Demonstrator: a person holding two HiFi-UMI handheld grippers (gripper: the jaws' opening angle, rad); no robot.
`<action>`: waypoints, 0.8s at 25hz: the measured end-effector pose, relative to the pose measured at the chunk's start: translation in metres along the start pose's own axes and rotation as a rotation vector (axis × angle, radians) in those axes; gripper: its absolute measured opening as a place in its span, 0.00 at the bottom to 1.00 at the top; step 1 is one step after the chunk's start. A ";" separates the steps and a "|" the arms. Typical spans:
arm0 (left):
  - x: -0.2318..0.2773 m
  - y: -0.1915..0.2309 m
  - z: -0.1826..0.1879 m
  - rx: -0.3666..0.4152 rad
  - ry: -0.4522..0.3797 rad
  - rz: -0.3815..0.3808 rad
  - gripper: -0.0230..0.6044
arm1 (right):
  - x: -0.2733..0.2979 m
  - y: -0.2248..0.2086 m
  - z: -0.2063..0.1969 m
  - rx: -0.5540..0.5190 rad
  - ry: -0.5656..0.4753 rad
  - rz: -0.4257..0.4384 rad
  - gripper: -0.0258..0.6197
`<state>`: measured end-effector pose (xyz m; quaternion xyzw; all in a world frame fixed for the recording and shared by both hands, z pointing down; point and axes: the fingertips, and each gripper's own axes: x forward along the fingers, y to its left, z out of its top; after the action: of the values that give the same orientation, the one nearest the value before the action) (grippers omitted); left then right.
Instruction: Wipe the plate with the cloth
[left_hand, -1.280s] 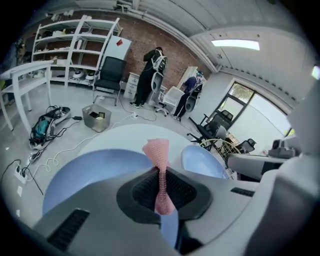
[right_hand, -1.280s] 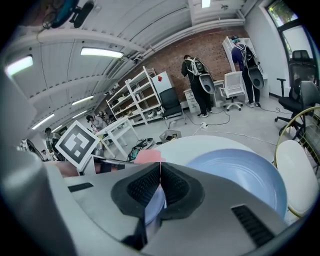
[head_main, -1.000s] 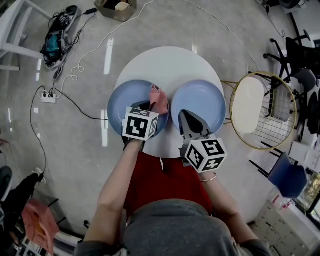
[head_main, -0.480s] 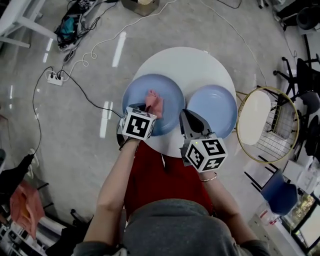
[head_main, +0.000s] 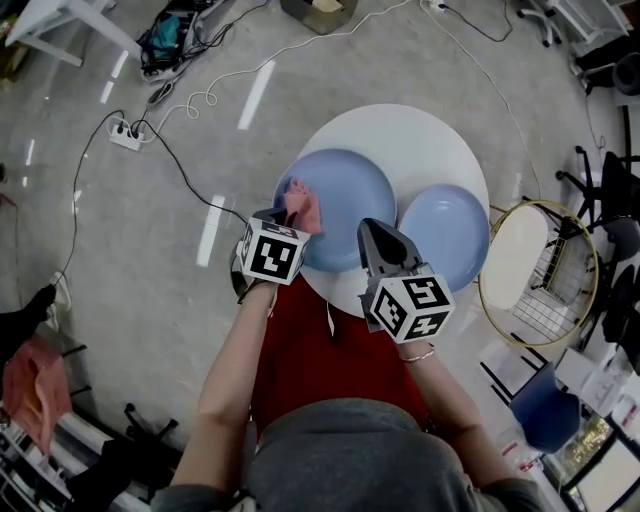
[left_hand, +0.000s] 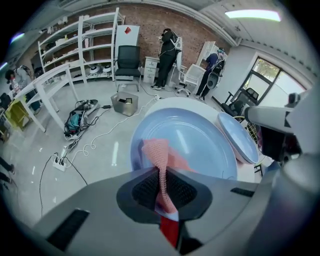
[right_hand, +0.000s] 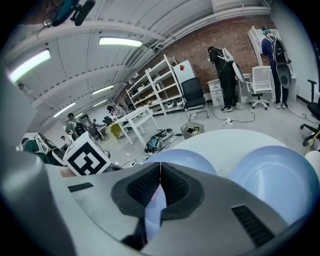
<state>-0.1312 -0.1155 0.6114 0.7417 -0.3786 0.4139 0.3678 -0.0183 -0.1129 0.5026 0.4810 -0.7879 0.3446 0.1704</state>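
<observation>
The left gripper (left_hand: 161, 175) pinched the pink cloth (left_hand: 159, 150) on the left blue plate (head_main: 350, 195); the right gripper (right_hand: 160, 176) clamped that plate's near rim.

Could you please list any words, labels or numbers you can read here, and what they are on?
No readable text.
Cubes on the left gripper and right gripper: only black-and-white square patterns.
Red mark on the white cabinet: too small to read.

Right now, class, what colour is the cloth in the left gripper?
Salmon pink cloth; clearest in the left gripper view.
</observation>
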 end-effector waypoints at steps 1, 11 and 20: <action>-0.002 0.002 0.000 -0.007 -0.005 0.005 0.09 | 0.001 0.002 0.000 -0.003 0.003 0.003 0.09; -0.024 0.028 0.004 -0.052 -0.093 0.071 0.09 | 0.011 0.018 -0.007 -0.034 0.033 0.027 0.09; -0.069 0.028 0.035 -0.094 -0.309 0.070 0.09 | 0.003 0.002 -0.009 -0.027 0.039 0.003 0.09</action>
<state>-0.1690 -0.1404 0.5428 0.7648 -0.4754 0.2892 0.3248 -0.0218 -0.1077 0.5104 0.4708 -0.7898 0.3434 0.1915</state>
